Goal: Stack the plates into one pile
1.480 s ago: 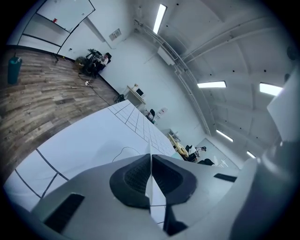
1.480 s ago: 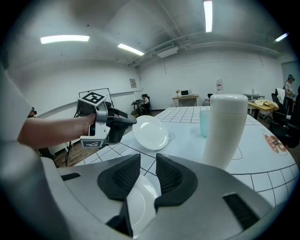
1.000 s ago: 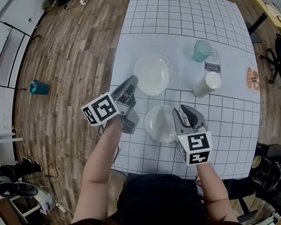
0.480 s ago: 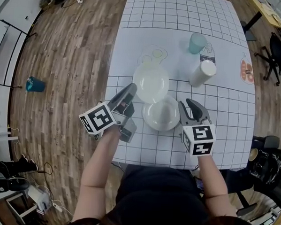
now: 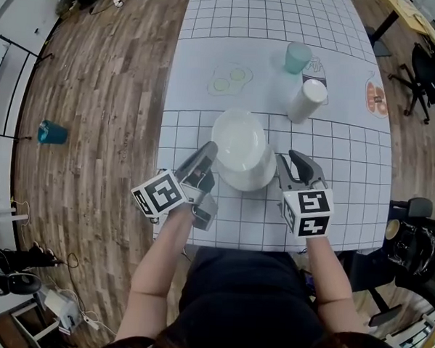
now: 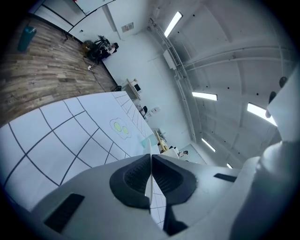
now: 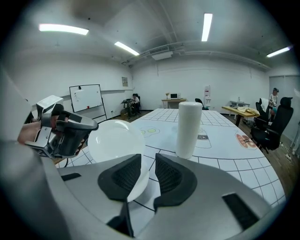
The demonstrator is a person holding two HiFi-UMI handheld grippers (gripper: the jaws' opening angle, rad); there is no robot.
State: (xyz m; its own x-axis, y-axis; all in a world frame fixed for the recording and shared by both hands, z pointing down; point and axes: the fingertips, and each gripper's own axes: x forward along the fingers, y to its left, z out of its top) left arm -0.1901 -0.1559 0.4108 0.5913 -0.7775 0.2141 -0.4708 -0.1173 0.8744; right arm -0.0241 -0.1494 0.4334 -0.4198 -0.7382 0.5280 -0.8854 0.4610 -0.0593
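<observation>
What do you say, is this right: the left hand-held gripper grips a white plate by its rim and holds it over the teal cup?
Not quite. The left hand-held gripper does grip the white plate by its rim, but it holds it over a second white plate, not over the teal cup, which stands well beyond them. The head view shows this.

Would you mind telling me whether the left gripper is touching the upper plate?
Touching. The left gripper view shows the left gripper shut on the thin white rim of the upper plate.

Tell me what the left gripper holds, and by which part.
The left gripper pinches the upper white plate by its thin left rim.
</observation>
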